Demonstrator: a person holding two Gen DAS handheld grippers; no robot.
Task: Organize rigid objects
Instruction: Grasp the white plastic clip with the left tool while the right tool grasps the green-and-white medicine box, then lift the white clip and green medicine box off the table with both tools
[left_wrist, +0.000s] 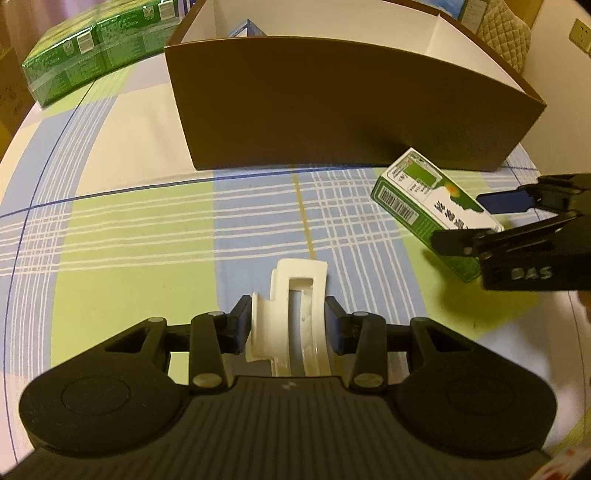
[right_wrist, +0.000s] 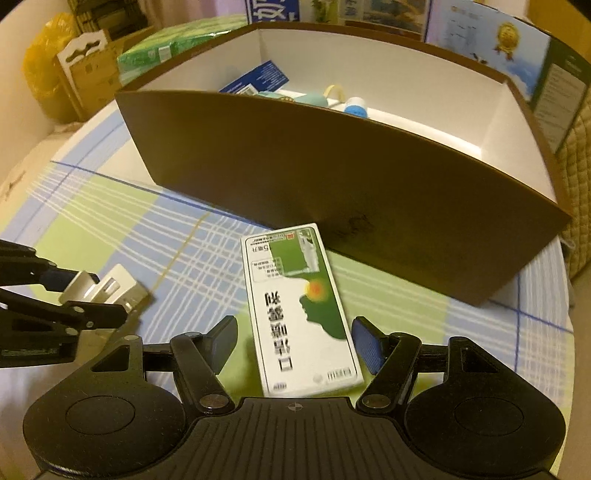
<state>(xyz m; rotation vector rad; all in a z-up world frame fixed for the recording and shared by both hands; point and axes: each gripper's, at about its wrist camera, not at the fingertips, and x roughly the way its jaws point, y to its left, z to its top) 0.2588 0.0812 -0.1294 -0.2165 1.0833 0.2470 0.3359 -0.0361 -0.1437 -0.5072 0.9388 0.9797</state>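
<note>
My left gripper (left_wrist: 289, 325) is shut on a white plastic clip (left_wrist: 291, 314), held low over the checked tablecloth; it also shows in the right wrist view (right_wrist: 107, 291). My right gripper (right_wrist: 295, 343) is open, its pads on either side of a green and white carton (right_wrist: 301, 310) lying on the cloth, not touching it. The carton also shows in the left wrist view (left_wrist: 432, 206) with the right gripper (left_wrist: 476, 221) around it. A brown cardboard box (right_wrist: 332, 177) with a white inside stands just behind both, holding several small items (right_wrist: 332, 99).
Green shrink-wrapped packs (left_wrist: 85, 62) lie at the table's far left. A yellow bag (right_wrist: 44, 70) and a cardboard carton (right_wrist: 92, 70) stand beyond the table. Printed boards (right_wrist: 498, 44) stand behind the box. The table edge curves round at the right.
</note>
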